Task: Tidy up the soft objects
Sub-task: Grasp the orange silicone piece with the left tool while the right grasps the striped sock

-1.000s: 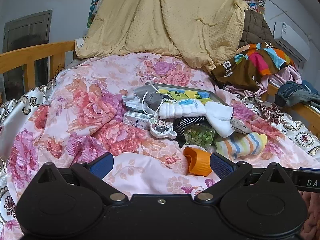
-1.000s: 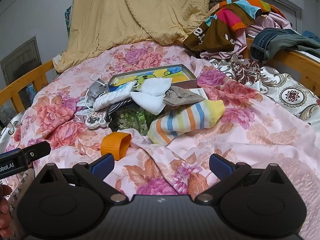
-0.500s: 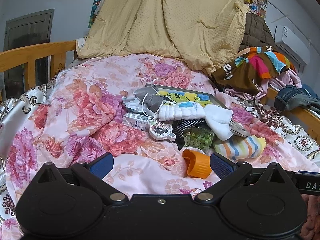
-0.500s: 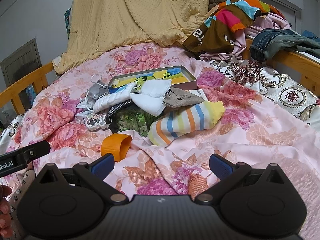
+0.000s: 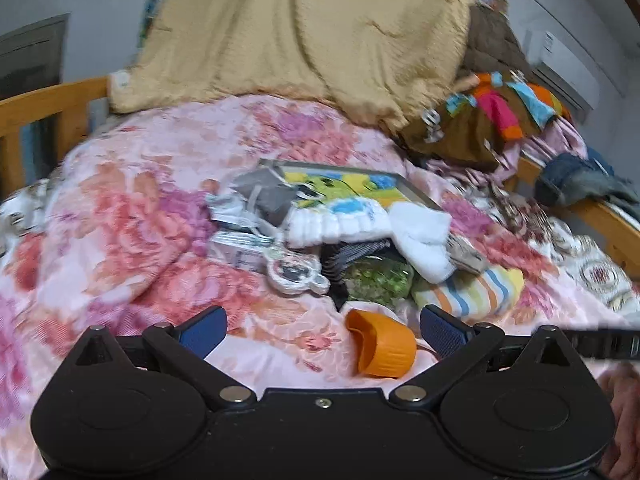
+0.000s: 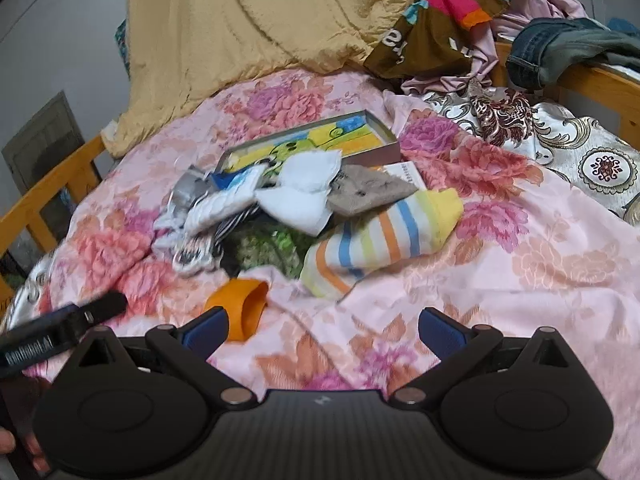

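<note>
While both my grippers, left (image 5: 322, 326) and right (image 6: 323, 326), gape wide and empty, the striped sock (image 6: 380, 236) lies mid-frame beside an orange cup (image 6: 240, 306).

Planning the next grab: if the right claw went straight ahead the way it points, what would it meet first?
Probably the pink flowered quilt just ahead of the open right claw, then the striped sock lying on it. Depth is hard to judge; the orange cup sits off to its left.

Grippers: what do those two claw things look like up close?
Both look alike. The left gripper and right gripper each have a wide black body with two round humps, silver rivets, black angled arms and blue ribbed pads. From the right wrist view, the left one's black side bar carries blurred white lettering.
</note>
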